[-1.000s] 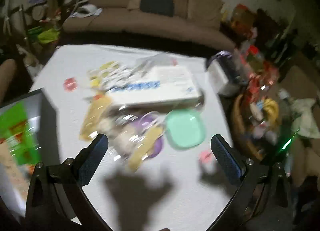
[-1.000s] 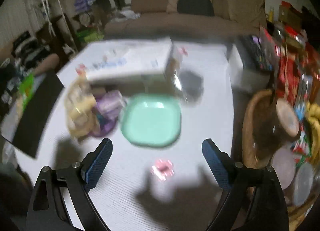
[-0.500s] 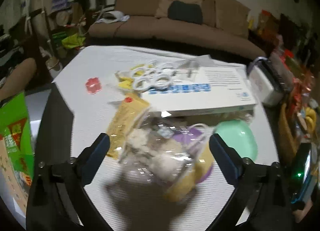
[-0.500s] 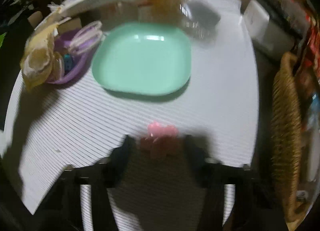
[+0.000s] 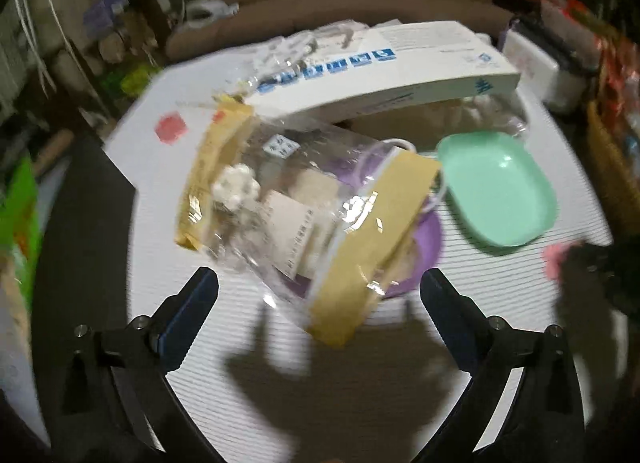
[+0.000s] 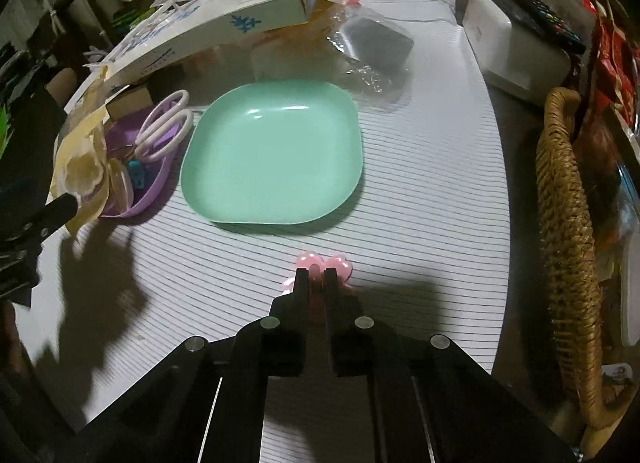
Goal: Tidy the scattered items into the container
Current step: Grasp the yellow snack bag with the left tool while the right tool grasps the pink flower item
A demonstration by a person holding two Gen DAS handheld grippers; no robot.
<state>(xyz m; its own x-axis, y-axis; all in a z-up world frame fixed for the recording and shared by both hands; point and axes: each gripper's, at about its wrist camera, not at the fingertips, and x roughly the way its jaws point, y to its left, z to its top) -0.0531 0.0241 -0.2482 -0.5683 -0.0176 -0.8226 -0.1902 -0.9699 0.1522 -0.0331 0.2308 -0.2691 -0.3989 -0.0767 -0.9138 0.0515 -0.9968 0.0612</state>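
My right gripper (image 6: 316, 275) points down at the striped tablecloth, its jaws closing in, pads pressing a small pink flower-shaped piece (image 6: 322, 263). Just beyond it lies an empty mint-green plate (image 6: 272, 151). Left of the plate, a purple bowl (image 6: 150, 191) holds white-handled scissors (image 6: 164, 129). A clear bag with yellow edges (image 5: 304, 207) lies over that purple bowl (image 5: 426, 251). My left gripper (image 5: 316, 297) hangs open just in front of the bag, nothing between its fingers. A red flower piece (image 5: 171, 127) lies at the table's far left.
A long white box (image 6: 224, 19) rests tilted on clutter behind the plate, beside a clear packet holding something dark (image 6: 378, 47). A white appliance (image 6: 516, 43) and a wicker basket (image 6: 568, 223) crowd the right edge. A dark panel (image 5: 84, 223) borders the table's left.
The right gripper's jaws went from wide open to shut around the pink piece as it sank. The left gripper dropped closer to the bag and stayed open.
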